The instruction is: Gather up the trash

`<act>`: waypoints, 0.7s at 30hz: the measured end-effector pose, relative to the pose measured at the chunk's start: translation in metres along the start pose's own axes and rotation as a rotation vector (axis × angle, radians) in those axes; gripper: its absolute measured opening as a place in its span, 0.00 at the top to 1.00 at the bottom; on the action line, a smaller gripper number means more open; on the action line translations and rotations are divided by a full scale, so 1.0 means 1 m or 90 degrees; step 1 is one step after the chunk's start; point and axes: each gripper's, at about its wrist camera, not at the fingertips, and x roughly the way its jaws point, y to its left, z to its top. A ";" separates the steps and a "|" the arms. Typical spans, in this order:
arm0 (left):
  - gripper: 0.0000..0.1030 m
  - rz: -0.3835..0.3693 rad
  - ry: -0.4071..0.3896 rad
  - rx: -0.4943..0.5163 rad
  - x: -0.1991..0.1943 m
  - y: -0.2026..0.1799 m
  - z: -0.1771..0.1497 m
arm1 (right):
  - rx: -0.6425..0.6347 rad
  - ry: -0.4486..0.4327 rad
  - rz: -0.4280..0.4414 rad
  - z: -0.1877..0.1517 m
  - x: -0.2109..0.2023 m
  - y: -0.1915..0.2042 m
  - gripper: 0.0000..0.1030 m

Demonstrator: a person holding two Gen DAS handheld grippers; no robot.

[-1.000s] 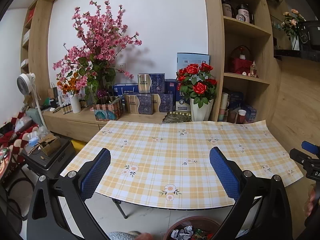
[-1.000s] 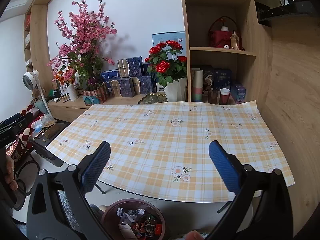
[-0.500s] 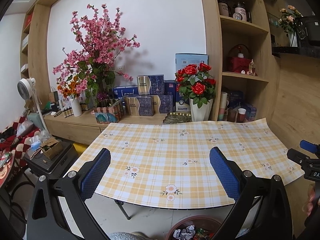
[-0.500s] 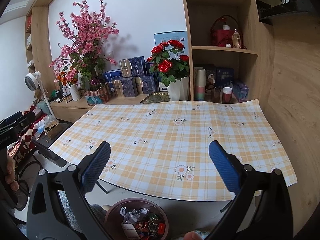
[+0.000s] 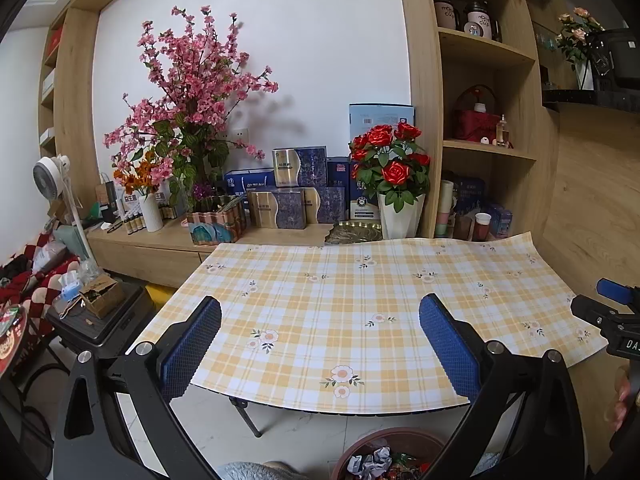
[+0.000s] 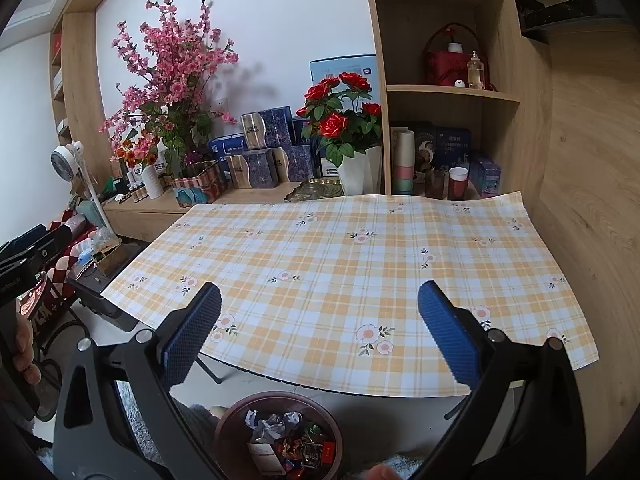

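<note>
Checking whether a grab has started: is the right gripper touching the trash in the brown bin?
Apart. The right wrist view shows the open right gripper empty, over the tablecloth, trash lying below in the bin.

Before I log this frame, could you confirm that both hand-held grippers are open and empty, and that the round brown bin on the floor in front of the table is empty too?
Not quite: the bin is not empty. The right wrist view shows crumpled paper and wrappers inside it. The rest holds: the left hand-held gripper and the right hand-held gripper are both open and empty above the table.
</note>
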 end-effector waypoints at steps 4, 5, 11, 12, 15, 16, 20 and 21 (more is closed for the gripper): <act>0.06 0.002 0.006 0.000 0.003 0.002 -0.002 | -0.002 0.000 0.002 0.002 -0.001 0.000 0.06; 0.06 0.001 0.008 -0.001 0.004 0.002 -0.002 | -0.001 0.000 0.001 0.002 -0.001 0.000 0.06; 0.06 -0.008 0.011 -0.003 0.006 0.005 -0.001 | -0.001 0.001 0.001 0.002 -0.001 0.000 0.06; 0.06 -0.008 0.011 -0.002 0.006 0.005 0.000 | 0.000 0.001 0.002 0.002 -0.001 0.000 0.06; 0.06 -0.009 0.010 -0.001 0.006 0.005 0.001 | -0.002 0.001 0.002 0.002 -0.001 0.001 0.06; 0.06 -0.009 0.011 -0.001 0.006 0.005 0.000 | -0.003 0.002 0.002 0.003 -0.001 0.001 0.06; 0.06 -0.009 0.011 -0.005 0.005 0.006 0.001 | -0.003 0.001 0.002 0.004 -0.002 0.001 0.06; 0.06 -0.009 0.011 -0.005 0.006 0.006 0.001 | -0.002 0.001 0.002 0.004 -0.002 0.001 0.06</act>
